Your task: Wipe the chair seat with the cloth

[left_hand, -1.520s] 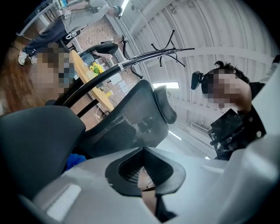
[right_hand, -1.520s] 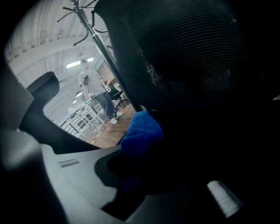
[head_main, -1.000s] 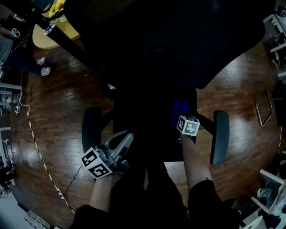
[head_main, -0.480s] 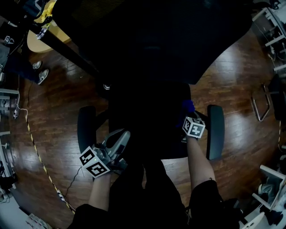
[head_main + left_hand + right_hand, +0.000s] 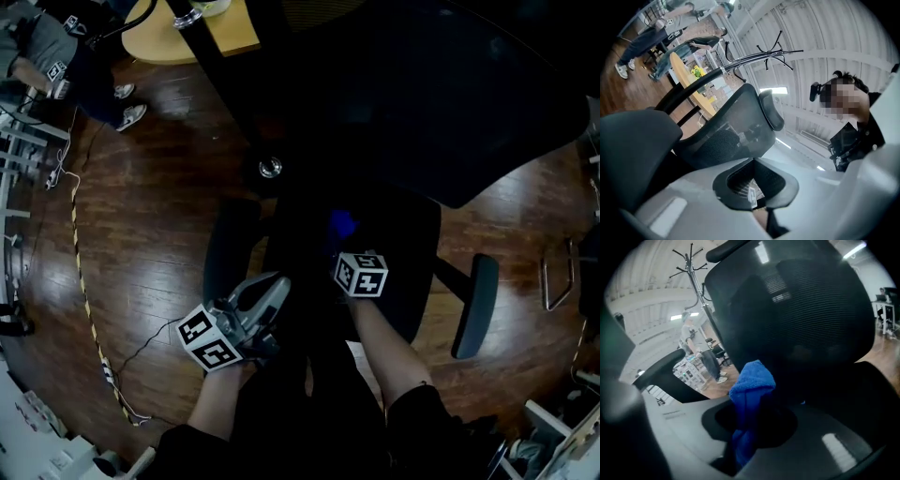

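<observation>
Right gripper (image 5: 347, 247) is clamping the blue cloth (image 5: 343, 223) tight, and I'm watching it sweep leftward. Half a second ago the cloth was riding close beside the right armrest (image 5: 473, 305), and now it is sitting near the middle of the seat (image 5: 405, 272). I'm reading that as a wiping stroke under way with the seat's left part probably not yet covered, while the left gripper (image 5: 267, 292) is idling off the front left corner, jaws together on nothing.
</observation>
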`<state>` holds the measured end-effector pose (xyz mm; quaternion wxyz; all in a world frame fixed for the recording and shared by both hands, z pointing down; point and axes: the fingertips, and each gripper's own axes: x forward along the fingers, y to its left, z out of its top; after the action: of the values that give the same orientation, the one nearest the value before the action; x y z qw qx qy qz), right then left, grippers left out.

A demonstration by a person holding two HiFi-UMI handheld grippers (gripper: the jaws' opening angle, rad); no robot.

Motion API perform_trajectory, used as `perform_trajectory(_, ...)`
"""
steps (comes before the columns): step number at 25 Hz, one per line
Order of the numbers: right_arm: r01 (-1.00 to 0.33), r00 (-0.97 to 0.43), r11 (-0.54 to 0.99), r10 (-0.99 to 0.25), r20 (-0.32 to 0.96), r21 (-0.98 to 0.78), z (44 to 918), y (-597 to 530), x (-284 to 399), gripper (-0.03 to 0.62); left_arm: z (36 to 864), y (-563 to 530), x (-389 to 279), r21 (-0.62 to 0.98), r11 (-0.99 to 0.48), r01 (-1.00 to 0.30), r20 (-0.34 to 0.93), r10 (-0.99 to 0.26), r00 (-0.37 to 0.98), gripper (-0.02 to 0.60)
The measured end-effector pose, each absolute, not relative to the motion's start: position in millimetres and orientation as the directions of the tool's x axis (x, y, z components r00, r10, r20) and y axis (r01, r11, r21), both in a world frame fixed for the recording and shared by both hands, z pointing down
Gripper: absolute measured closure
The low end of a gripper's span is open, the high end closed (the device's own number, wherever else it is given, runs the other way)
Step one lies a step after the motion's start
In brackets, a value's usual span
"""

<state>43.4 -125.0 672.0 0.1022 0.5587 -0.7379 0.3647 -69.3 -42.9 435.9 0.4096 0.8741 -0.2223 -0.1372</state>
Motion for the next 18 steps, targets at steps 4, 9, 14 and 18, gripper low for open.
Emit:
perform_trajectory(4,-0.826,-0.509,0.208,-0.675,0.534,-0.524,674,-125,-58,0.528,434,-41,-89,0.772,-0.557,-0.305,-0.063,-0.545,0.836,0.594)
perform_trajectory(9,-0.807,-0.558,0.214,-0.582,0.591,-0.551,714,-108,-113,0.528,435,-36,-103,0.768,-0.549,-0.329,-0.067,-0.58,0.812,0.594)
perform_trajectory(14,-0.807,-0.533,0.17,-0.622,0.573,-0.566,732,-102,-108,0.526,437,-27,-115,0.761,-0.563,-0.321,-0.072,-0.565,0.822,0.594)
perform_trajectory(18,-0.849,-0.446,0.08,-0.638,0.628,-0.522,743,-82,-64,0.526,432,-22,-114,0.754,-0.59,-0.29,-0.097,-0.536,0.838,0.594)
